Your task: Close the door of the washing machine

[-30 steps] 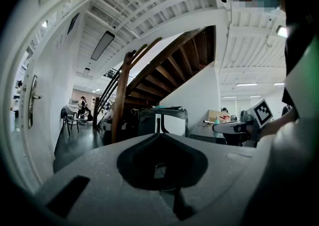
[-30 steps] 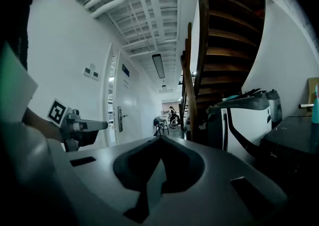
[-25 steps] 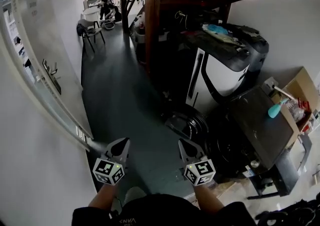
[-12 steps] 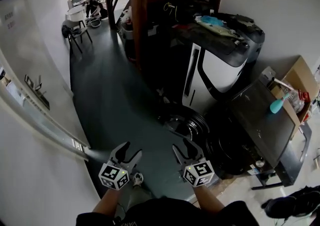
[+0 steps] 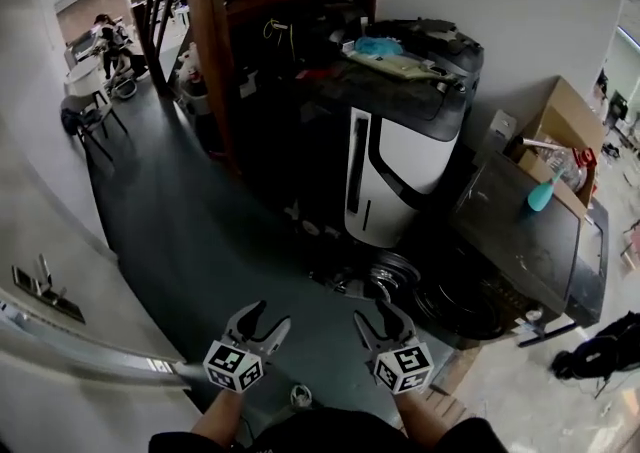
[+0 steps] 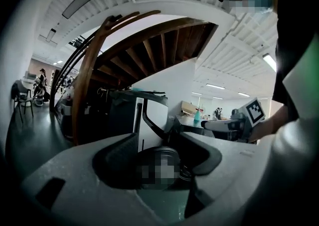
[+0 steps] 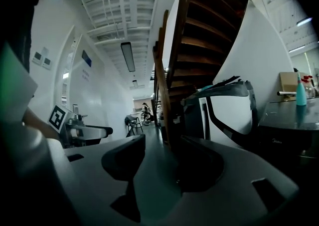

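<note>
Head view: left gripper [image 5: 270, 316] and right gripper [image 5: 377, 315], fingers just parted, empty.

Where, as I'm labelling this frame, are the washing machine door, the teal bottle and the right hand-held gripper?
washing machine door [image 5: 393, 271]: head view, on its round, swung-open face.
teal bottle [image 5: 540, 197]: head view, on its body.
right hand-held gripper [image 5: 380, 319]: head view, midway between its open fingertips.
</note>
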